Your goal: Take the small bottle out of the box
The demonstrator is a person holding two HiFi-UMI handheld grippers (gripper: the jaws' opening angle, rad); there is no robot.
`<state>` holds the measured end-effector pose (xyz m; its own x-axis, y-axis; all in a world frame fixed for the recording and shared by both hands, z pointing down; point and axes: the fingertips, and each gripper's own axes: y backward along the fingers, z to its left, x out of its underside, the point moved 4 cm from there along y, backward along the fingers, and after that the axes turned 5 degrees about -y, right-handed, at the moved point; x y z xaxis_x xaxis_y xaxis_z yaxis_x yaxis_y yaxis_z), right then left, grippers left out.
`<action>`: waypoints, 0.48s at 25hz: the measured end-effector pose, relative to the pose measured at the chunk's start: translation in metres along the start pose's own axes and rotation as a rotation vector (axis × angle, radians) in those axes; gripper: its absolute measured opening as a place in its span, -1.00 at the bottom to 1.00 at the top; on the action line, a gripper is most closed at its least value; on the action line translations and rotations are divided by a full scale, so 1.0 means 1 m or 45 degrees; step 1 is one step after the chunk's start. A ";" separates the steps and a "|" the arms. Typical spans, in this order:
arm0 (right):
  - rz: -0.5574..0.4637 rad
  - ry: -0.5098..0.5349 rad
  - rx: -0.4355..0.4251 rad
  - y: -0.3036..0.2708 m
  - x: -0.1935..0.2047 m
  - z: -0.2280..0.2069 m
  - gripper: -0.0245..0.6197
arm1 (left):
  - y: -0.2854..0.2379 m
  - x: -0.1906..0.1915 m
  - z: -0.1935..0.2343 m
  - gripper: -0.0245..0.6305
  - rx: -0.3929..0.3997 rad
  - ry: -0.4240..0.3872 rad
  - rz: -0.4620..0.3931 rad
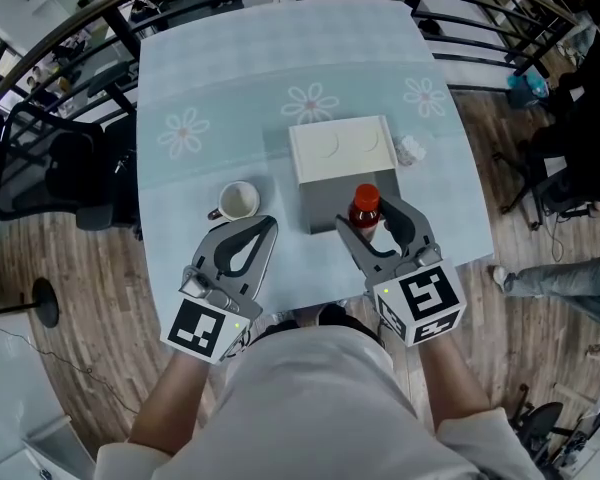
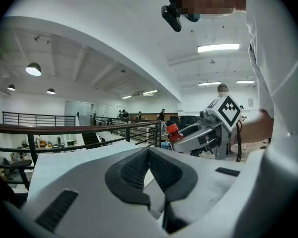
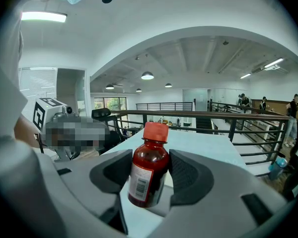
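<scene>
The right gripper (image 1: 372,228) is clenched on the small bottle (image 3: 148,168). Its ribbed pads bear on opposite sides of the body, below the shoulder and at label height. The bottle is dark red with an orange-red screw cap, and it sits slightly tilted between the pads. It is lifted off the desk (image 1: 230,78), at the near side of the white box (image 1: 340,148), and no box wall surrounds it in the right gripper view.

The left gripper (image 1: 252,230) is empty with its pads pressed together, close to the mug (image 1: 238,201).

Handling judgement:
- Weight: probably light, because it is small.
- Rigidity: the wall looks rigid, whether glass or hard plastic cannot be told, so treat it as breakable.
- Surface: smooth and glossy, so it may slip, and the paper label offers better friction.
- Grasp point: mid-body across the label, not the cap, which could rotate.
- Correction: the tilt suggests an off-centre hold, so avoid quick swings.
</scene>
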<state>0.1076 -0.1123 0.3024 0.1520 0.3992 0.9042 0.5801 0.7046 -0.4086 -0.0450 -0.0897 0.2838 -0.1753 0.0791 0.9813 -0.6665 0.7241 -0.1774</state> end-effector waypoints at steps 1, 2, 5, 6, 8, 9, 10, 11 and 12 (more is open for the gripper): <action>0.001 -0.001 0.001 0.000 0.000 0.000 -0.16 | 0.000 0.000 0.000 -0.86 0.001 0.002 0.002; 0.001 -0.001 0.002 0.000 0.001 -0.001 -0.16 | 0.000 0.001 0.000 -0.86 0.001 0.003 0.003; 0.003 -0.001 0.002 0.000 0.001 -0.001 -0.16 | -0.001 0.001 -0.001 -0.86 0.000 0.005 0.004; 0.004 0.000 0.002 0.000 0.001 -0.002 -0.16 | -0.001 0.001 -0.001 -0.86 -0.001 0.006 0.003; 0.004 0.003 0.002 0.000 0.001 -0.002 -0.16 | -0.002 0.000 -0.001 -0.86 -0.001 0.006 0.002; 0.004 0.005 0.001 0.000 0.001 -0.002 -0.16 | -0.003 0.000 -0.001 -0.86 -0.001 0.006 0.002; 0.004 0.007 0.000 -0.001 0.001 -0.002 -0.16 | -0.003 0.000 0.000 -0.86 -0.001 0.006 0.002; 0.005 0.008 0.000 -0.002 0.002 -0.002 -0.16 | -0.004 0.001 0.000 -0.86 -0.001 0.006 0.002; 0.005 0.008 0.000 -0.002 0.002 -0.003 -0.16 | -0.004 0.001 0.001 -0.86 -0.001 0.007 0.002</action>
<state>0.1086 -0.1146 0.3054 0.1593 0.3983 0.9033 0.5794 0.7031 -0.4122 -0.0426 -0.0932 0.2856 -0.1726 0.0841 0.9814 -0.6654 0.7247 -0.1791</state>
